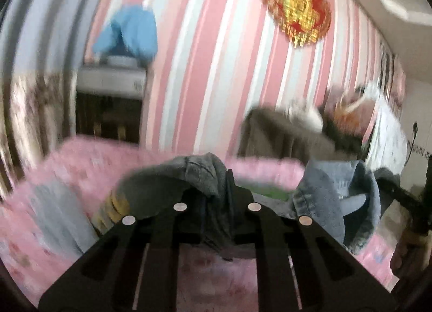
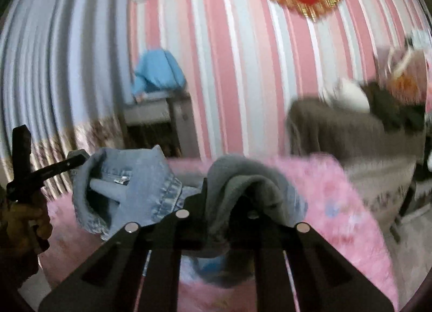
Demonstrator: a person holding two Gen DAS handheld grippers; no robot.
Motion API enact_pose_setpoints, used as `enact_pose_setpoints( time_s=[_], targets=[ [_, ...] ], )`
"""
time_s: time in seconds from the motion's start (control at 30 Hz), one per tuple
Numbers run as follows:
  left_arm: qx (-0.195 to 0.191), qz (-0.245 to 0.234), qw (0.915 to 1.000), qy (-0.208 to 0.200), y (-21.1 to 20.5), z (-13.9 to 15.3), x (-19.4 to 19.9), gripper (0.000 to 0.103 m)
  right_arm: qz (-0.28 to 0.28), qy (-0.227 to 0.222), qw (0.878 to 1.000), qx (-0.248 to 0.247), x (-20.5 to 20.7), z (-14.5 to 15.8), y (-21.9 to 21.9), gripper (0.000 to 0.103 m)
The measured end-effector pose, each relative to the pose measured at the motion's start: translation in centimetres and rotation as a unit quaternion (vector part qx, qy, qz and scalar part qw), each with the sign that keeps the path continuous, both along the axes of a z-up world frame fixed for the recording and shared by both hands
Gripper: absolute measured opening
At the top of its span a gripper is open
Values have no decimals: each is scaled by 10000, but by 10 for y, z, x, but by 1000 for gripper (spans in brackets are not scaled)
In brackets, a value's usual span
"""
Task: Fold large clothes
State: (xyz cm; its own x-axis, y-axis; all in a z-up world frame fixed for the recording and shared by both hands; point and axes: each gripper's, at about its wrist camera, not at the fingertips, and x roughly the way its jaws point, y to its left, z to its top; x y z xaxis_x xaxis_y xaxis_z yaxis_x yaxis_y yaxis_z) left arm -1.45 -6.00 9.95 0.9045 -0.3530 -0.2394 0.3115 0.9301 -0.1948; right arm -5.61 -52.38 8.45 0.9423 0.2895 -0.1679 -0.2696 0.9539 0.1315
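Above the pink bed (image 1: 81, 160), the denim garment (image 2: 129, 179) hung lifted between both grippers. The left gripper (image 1: 216, 193) pinched a bunched fold of it, and the right gripper (image 2: 218, 198) pinched another. Behind them rose a pink striped wall (image 1: 216, 55) bearing a red-gold ornament (image 1: 294, 7).

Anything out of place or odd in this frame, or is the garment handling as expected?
Nothing stands out. Each hand-held gripper, left and right, is shut on bunched fabric of the denim garment, held above the pink bedding. Both views are motion-blurred, so fine detail cannot be checked.
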Motion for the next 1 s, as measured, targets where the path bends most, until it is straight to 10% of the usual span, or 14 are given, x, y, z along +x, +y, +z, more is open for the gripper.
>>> enact_pose_setpoints(
  time_s=[0.23, 0.43, 1.0],
  targets=[
    [-472, 79, 9918, -1188, 27, 116, -60, 11, 253, -1315, 9910, 87, -52, 96, 11, 10],
    [-413, 188, 9869, -1548, 18, 167, -36, 13, 204, -1182, 9928, 40, 9, 130, 9, 10],
    [980, 558, 9917, 611, -54, 3, 348, 15, -317, 1629, 9841, -626, 388, -16, 11, 10]
  ],
)
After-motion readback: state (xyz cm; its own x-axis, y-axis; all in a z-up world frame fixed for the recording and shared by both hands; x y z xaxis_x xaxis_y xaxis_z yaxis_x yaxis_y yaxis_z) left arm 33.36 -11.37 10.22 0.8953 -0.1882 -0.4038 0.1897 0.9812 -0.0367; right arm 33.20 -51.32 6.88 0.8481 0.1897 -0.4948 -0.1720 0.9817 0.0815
